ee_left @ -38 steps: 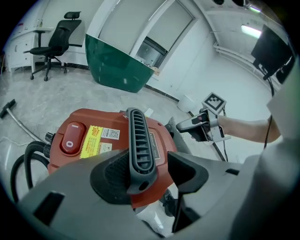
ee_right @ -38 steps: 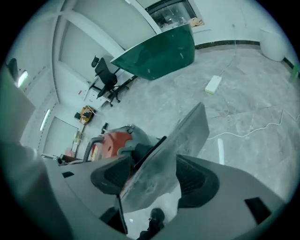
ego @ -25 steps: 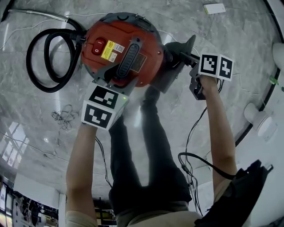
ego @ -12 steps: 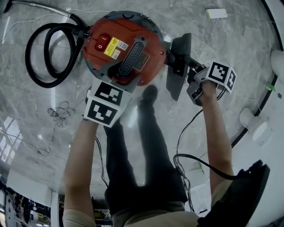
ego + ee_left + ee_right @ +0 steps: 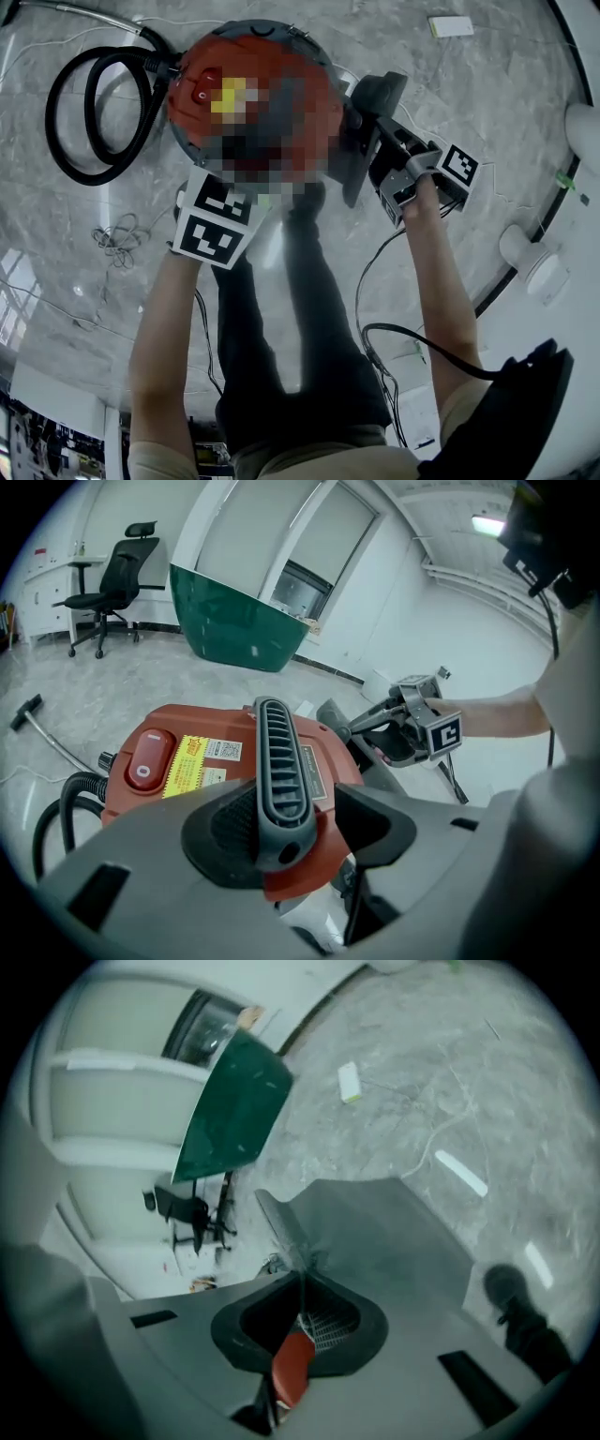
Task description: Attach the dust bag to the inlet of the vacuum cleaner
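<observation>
The red vacuum cleaner (image 5: 281,66) stands on the marble floor, its black hose (image 5: 89,112) coiled to its left. My left gripper (image 5: 242,173) is shut on the ribbed black handle (image 5: 281,780) on top of the vacuum (image 5: 187,761). The grey dust bag (image 5: 370,103) hangs at the vacuum's right side, tilted on edge. My right gripper (image 5: 378,150) has the bag's edge pinched between its jaws, which are still closing. In the right gripper view the bag (image 5: 375,1232) spreads out from the jaw seam (image 5: 302,1288). The inlet is hidden behind the bag.
A white box (image 5: 452,25) lies on the floor at the far right. Loose cables (image 5: 117,244) lie to the left of the person's legs (image 5: 300,309). White round bases (image 5: 534,258) sit along the right wall. A green panel (image 5: 234,621) and an office chair (image 5: 112,574) stand behind.
My right gripper has rolled and shifted left toward the vacuum, turning the dust bag from flat to edge-on against the vacuum's side. My left gripper has stayed on the handle.
</observation>
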`<control>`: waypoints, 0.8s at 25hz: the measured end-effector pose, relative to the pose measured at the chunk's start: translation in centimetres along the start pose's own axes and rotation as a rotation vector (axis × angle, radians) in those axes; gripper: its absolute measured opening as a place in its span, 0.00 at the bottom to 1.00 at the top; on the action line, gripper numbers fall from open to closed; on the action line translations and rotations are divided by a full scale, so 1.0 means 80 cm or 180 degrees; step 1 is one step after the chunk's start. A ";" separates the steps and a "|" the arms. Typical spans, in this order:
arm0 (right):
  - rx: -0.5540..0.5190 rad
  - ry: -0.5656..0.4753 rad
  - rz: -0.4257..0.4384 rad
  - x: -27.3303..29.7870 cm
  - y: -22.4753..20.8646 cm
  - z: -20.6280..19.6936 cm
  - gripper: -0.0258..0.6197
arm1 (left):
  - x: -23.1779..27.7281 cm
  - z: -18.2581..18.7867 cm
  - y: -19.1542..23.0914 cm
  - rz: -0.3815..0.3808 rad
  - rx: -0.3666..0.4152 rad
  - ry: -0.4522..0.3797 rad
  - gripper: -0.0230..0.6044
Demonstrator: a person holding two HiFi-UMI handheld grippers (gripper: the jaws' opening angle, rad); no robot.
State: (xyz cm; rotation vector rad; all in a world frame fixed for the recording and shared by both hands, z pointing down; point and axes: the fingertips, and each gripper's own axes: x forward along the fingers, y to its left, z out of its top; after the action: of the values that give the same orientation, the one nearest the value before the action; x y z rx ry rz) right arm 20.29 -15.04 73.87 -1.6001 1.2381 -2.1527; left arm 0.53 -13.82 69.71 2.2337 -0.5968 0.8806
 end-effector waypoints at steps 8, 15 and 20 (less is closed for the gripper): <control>-0.2039 0.0140 -0.0505 0.000 0.002 0.001 0.08 | 0.000 0.000 0.000 -0.0020 -0.0032 -0.0014 0.37; -0.2705 0.0230 -0.0799 -0.019 -0.010 -0.010 0.34 | 0.000 0.001 0.000 -0.0036 -0.0016 -0.0036 0.37; -0.3041 0.0819 -0.1039 -0.009 -0.035 -0.054 0.48 | -0.001 0.000 0.000 -0.0034 -0.0015 -0.0035 0.36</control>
State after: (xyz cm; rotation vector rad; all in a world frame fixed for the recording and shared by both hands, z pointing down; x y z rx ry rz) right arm 17.75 -10.68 75.06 -1.9638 2.5053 -2.0988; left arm 0.48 -13.83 69.63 2.2368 -0.5909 0.8610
